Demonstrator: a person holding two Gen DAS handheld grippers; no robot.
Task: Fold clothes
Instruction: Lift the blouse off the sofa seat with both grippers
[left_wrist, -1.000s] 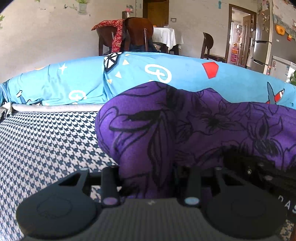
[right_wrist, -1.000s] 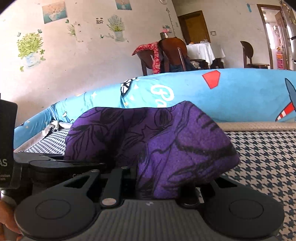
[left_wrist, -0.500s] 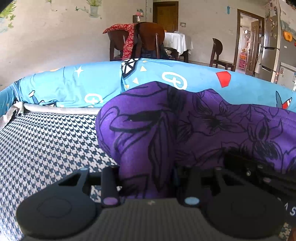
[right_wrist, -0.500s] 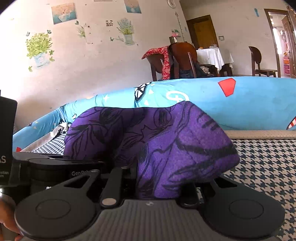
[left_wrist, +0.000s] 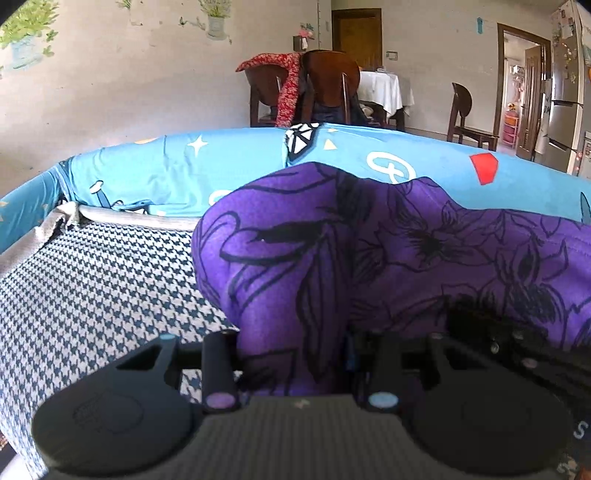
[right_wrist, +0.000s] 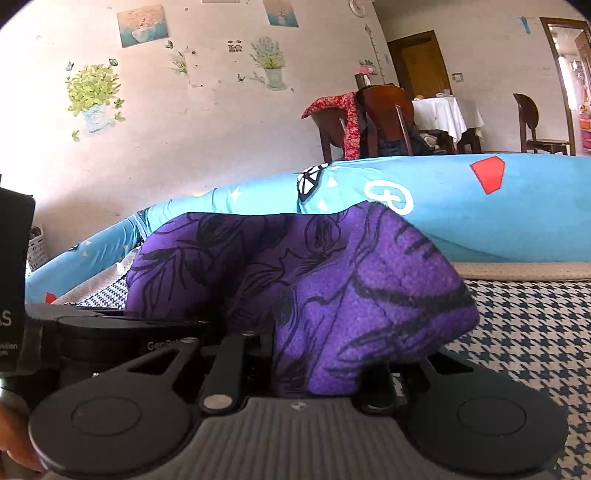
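the left gripper (left_wrist: 295, 354) has its two black fingers nipped in on a thick bunch of the purple garment (left_wrist: 388, 258), a soft, matte cloth printed with black line-drawn flowers, and the fabric balloons up and over the fingertips so the pads themselves are buried. the right gripper (right_wrist: 314, 365) is pinched the same way on another fold of that garment (right_wrist: 314, 280), the cloth puffing out in a rounded lump that droops over the right-hand finger; here too the tips are lost under it. the two tools sit close side by side, each one's black housing poking into the other's view, and a bit of a hand (right_wrist: 14, 443) shows at the lower left corner of the right view, mostly cut off. the garment is held lifted over the houndstooth cover (left_wrist: 92, 295), a flat woven surface in small dark blue and white checks; how much of the cloth hangs below the grippers i cannot make out. a grey piped edge bounds that surface at the back and left, and just behind it rises the padded blue bolster (left_wrist: 166, 170), smooth and printed with cartoon shapes. open houndstooth lies free on the left of the left view and the right of the right view. farther off stand wooden chairs (left_wrist: 325, 88), one draped with a red cloth.
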